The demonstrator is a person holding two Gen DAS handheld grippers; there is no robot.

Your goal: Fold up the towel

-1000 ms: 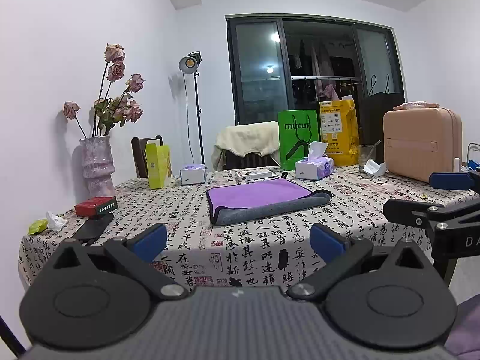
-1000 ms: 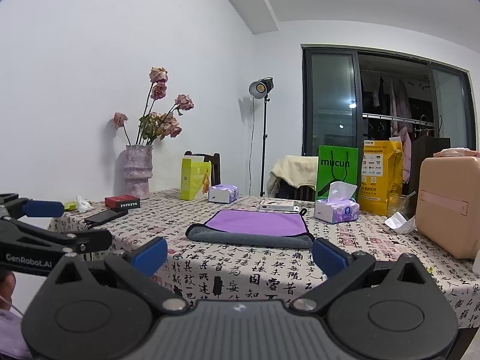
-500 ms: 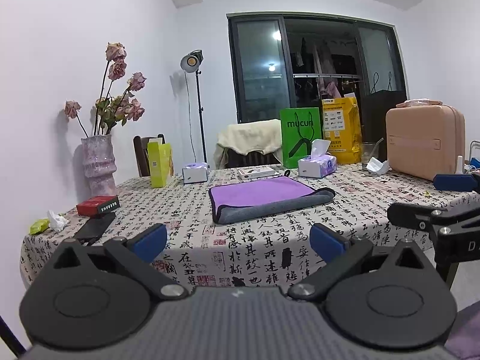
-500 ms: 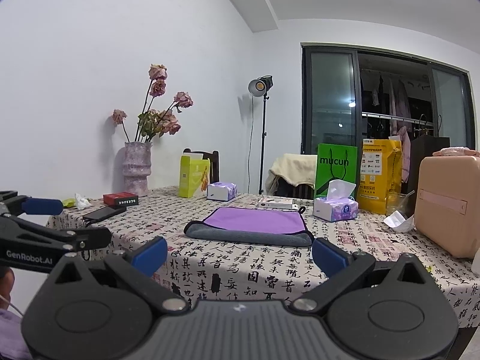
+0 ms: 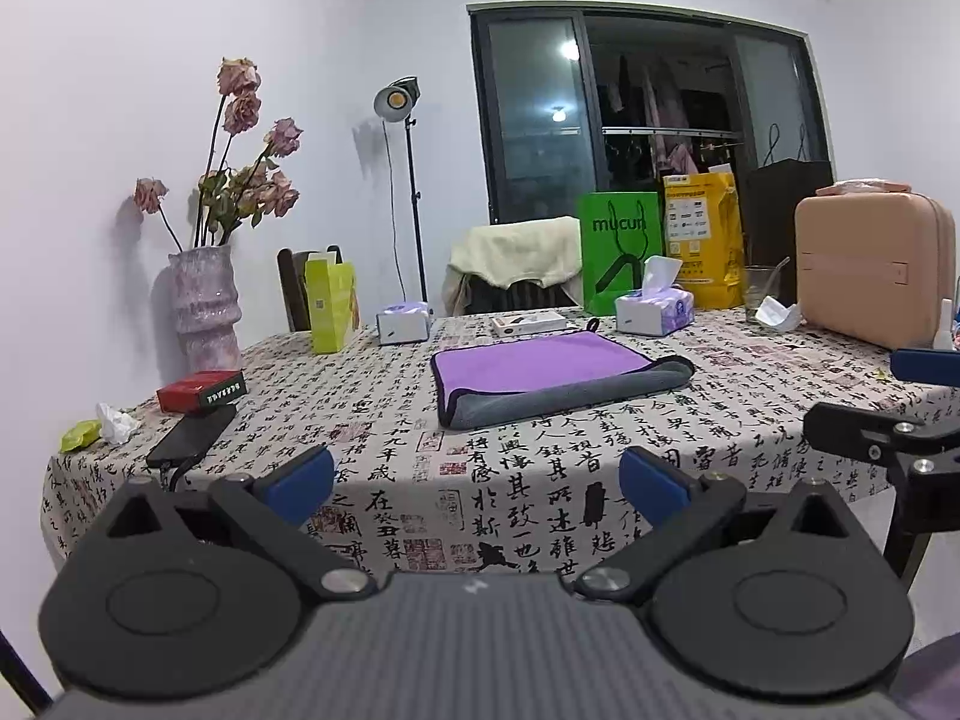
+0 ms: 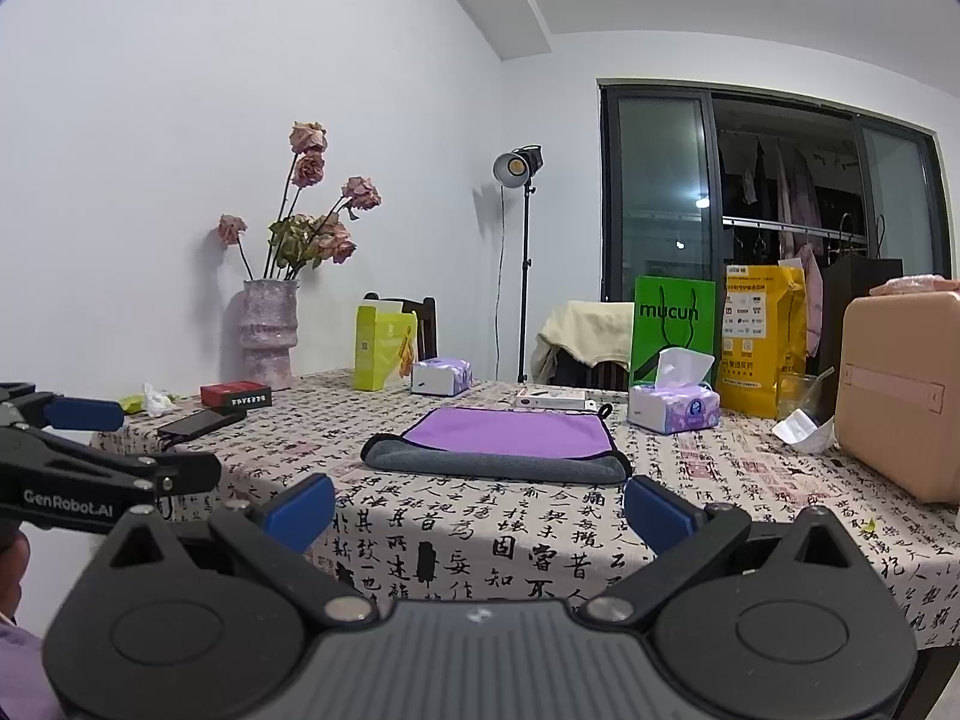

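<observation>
A purple towel with a grey underside (image 5: 540, 375) lies folded flat in the middle of the table; it also shows in the right wrist view (image 6: 501, 444). My left gripper (image 5: 477, 483) is open and empty, held off the table's near edge, well short of the towel. My right gripper (image 6: 480, 510) is open and empty, also back from the near edge. Each gripper shows in the other's view: the right one at the right edge (image 5: 888, 420), the left one at the left edge (image 6: 90, 462).
The table carries a printed cloth (image 5: 540, 468). On it stand a vase of dried roses (image 5: 204, 306), a red box (image 5: 201, 390), a black phone (image 5: 192, 435), a yellow-green carton (image 5: 330, 315), tissue packs (image 5: 654, 309), a green bag (image 5: 621, 252) and a pink case (image 5: 873, 270).
Both grippers have drawn slightly back and down from the table; the scene sits a little higher in both views. The towel has not moved.
</observation>
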